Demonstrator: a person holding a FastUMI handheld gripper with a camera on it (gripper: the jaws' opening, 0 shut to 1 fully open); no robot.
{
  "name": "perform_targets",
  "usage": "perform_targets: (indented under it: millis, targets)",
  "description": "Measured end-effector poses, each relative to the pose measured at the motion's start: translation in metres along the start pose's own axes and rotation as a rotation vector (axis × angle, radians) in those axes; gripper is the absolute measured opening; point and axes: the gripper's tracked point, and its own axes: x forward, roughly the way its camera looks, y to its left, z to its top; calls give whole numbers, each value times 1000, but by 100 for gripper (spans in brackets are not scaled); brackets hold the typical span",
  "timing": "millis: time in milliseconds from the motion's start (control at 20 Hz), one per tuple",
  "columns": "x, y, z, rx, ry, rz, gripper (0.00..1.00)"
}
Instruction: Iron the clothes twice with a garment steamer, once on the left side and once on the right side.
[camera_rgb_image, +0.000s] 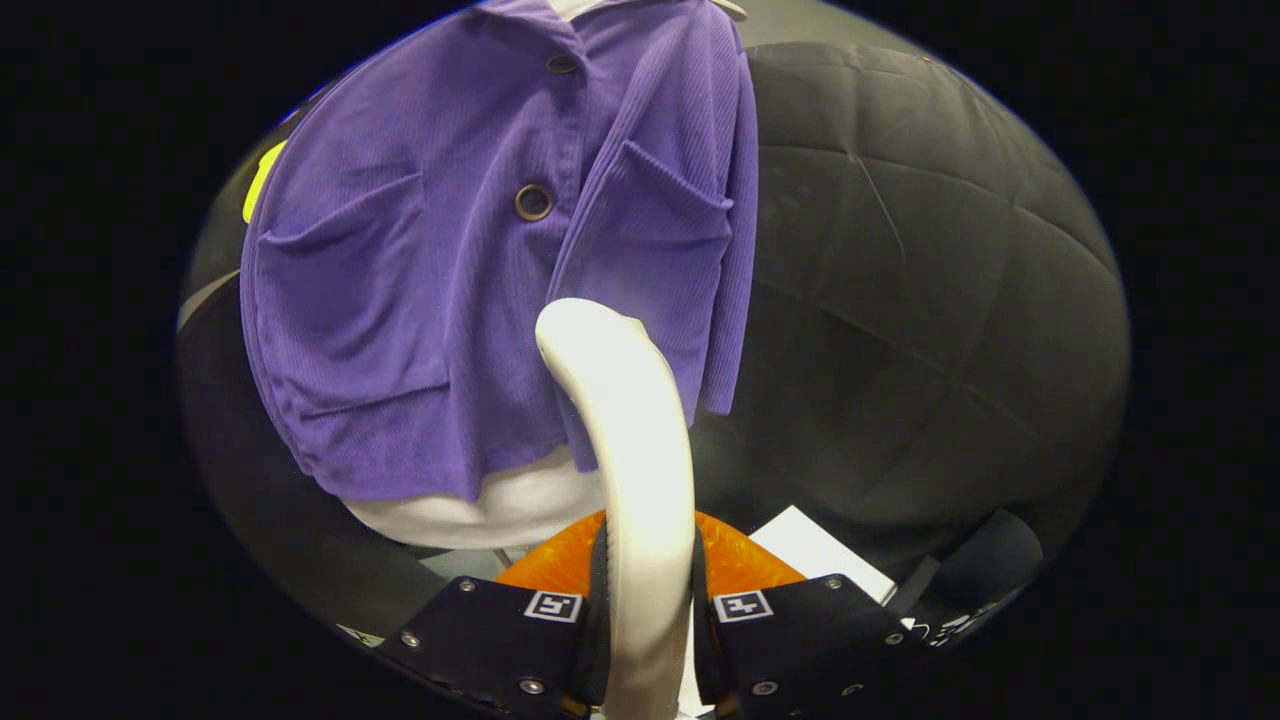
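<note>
A: Status?

B: My gripper (648, 600) is clenched on the steamer (640, 470). Both fingers press its handle, one each side. The steamer rises straight ahead from between the fingers and curves toward the shirt (470, 260).

A: Where's the shirt?

B: Beyond the fingers, hanging up ahead and a bit to the left of the steamer. Purple, ribbed, two chest pockets, button (533, 202) on the placket. Something white (500, 505) shows below its hem. Can't tell what.

A: Head on the fabric?

B: Can't tell. The steamer's tip overlaps the shirt's lower right part, under the right-hand pocket, but whether it touches or sits just short isn't clear from here.

A: Which step?

B: My read: a pass on the side right of the placket, near the low end. Can't say which of the two passes this is.

A: Next?

B: Keep the grip firm so the handle doesn't twist. Run the head along that panel in a steady stroke, staying on fabric, clear of the button. Other side needs the same.

A: Anything else?

B: An orange thing (740, 560) and a white sheet (820, 550) sit low, just ahead of the fingers. Not in the way.
</note>
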Motion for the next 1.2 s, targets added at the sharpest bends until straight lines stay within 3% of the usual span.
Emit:
perform_targets:
  millis: [250,600,900,1200]
  targets:
    - [-4,4,0,44,14,29,34]
    - [-14,3,-6,13,46,101,34]
    - [-82,-3,-9,3,-10,190,33]
    - [-175,15,13,-94,-103,341,33]
